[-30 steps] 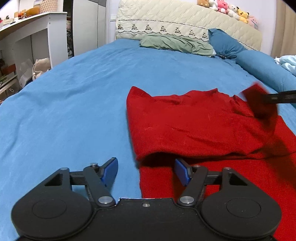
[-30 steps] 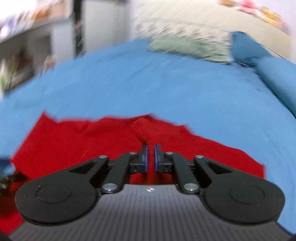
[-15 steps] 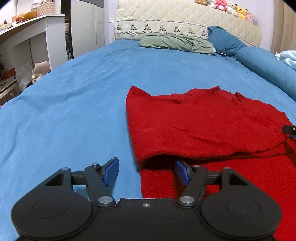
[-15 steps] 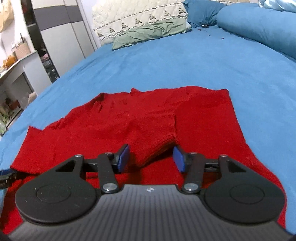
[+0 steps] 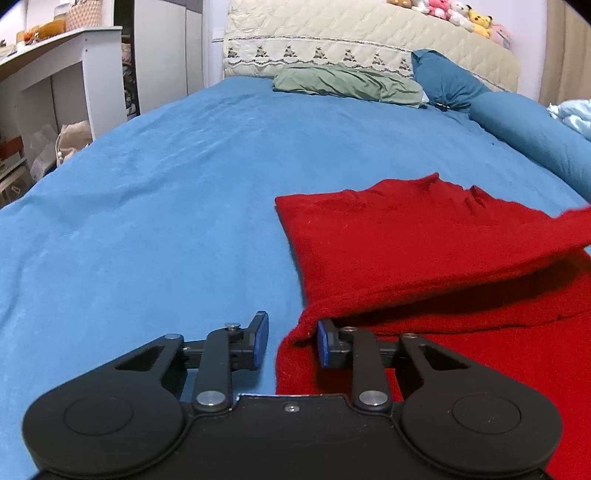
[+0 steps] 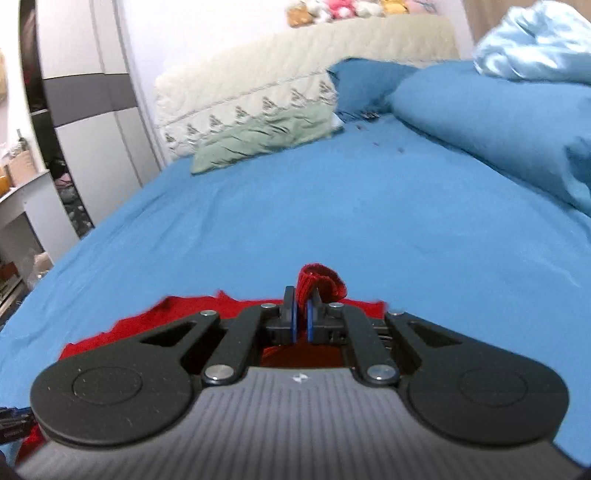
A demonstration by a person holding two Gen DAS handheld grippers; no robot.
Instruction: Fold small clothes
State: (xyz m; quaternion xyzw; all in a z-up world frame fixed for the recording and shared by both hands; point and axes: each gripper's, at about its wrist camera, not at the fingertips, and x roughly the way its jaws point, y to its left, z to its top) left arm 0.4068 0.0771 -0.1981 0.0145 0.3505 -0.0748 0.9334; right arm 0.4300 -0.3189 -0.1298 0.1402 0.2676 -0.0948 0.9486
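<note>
Left gripper: jaws have just been narrowing, part open, the red garment edge between them, unpinched. Garment lies folded, right of centre on the bed. Right gripper: clamped on a garment fold at lower centre.

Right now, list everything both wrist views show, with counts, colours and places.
Red knitted garment: one, red, partly folded on the bed's right side.
Blue bed sheet: one, blue, covering the bed.
Sage green pillow: one, by the headboard.
Dark blue pillow: one, right of the green one.
Blue bolster: one, along the right edge.
Cream quilted headboard: one, at the bed's head.
Plush toys: several, mixed colours, on the headboard.
White desk: one, left.
Left gripper: fingers just closing around the garment's corner, gap remaining.
Right gripper: shut on red knit.
</note>
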